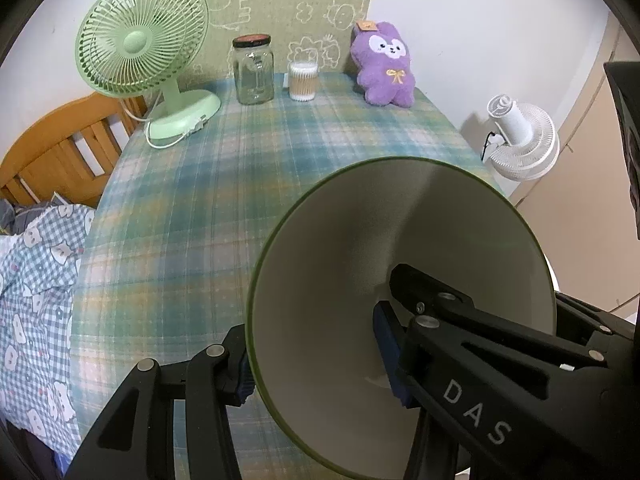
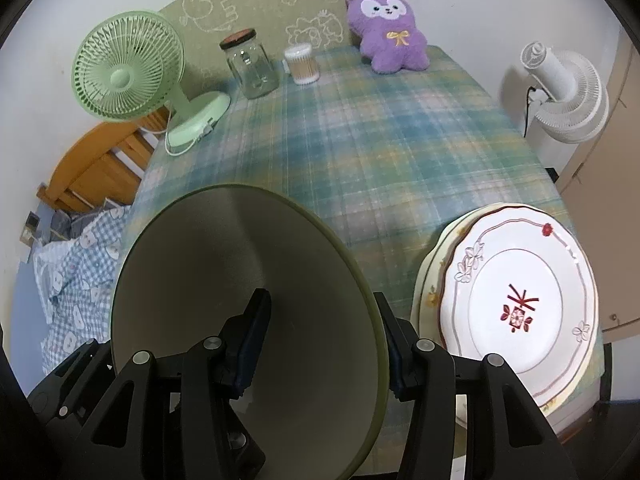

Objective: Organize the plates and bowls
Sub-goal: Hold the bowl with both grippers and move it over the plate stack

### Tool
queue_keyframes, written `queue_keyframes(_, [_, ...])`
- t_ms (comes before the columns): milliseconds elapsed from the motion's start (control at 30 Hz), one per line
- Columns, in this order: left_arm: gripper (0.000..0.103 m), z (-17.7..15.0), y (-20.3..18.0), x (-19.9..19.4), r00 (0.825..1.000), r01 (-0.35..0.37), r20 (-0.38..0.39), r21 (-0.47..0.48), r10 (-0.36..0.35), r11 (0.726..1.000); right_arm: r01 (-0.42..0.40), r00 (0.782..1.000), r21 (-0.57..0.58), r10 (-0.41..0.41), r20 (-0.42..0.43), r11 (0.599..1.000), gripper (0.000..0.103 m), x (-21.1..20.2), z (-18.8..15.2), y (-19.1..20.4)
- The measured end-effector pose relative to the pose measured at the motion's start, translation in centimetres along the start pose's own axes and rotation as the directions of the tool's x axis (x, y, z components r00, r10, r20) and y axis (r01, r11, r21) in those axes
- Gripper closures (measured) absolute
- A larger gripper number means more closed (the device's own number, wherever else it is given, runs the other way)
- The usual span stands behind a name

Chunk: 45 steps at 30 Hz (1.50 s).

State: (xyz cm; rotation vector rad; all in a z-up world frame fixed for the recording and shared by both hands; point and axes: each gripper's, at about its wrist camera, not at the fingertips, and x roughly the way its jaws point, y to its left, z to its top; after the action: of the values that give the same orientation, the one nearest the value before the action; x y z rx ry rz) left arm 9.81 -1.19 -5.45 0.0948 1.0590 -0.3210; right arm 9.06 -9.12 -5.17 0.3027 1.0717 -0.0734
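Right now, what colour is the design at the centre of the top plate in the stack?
Dark red on the white top plate; right wrist view shows it best.

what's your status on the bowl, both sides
Left gripper and right gripper each clamped on the green-rimmed bowl, opposite rims. Bowl off the cloth. Plate stack sits right of it. Nothing in the way.
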Motion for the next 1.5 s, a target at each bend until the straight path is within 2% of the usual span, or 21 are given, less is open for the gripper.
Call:
queue_keyframes(333, [0.051, 0.6, -1.4, -1.3, 1.000, -0.010, 0.024, 0.019, 0.009, 1.000, -0.006, 1.000, 0.013, 0.005, 0.029, 1.000, 0.050, -1.7, 0.5, -0.7])
queue_keyframes(567, [0.051, 0.9, -3.4, -1.4, 0.999, -0.023, 0.031, -0.006, 0.024, 1.000, -0.020, 0.999, -0.009, 0.020, 0.027, 1.000, 0.050, -2.4, 1.3, -2.5])
queue_keyframes(967, [0.051, 1.6, -8.4, -0.8, 0.999, -0.027, 0.031, -0.059, 0.029, 0.998, -0.022, 1.000, -0.047, 0.023, 0.014, 0.999, 0.050, -3.8, 2.3, -7.6])
queue_keyframes(1500, [0.051, 1.7, -14.5, 1.6, 1.000, -0.020, 0.006, -0.078, 0.020, 0.997, -0.007, 1.000, -0.047, 0.006, -0.016, 0.999, 0.050, -3.5, 2.7, -14.4])
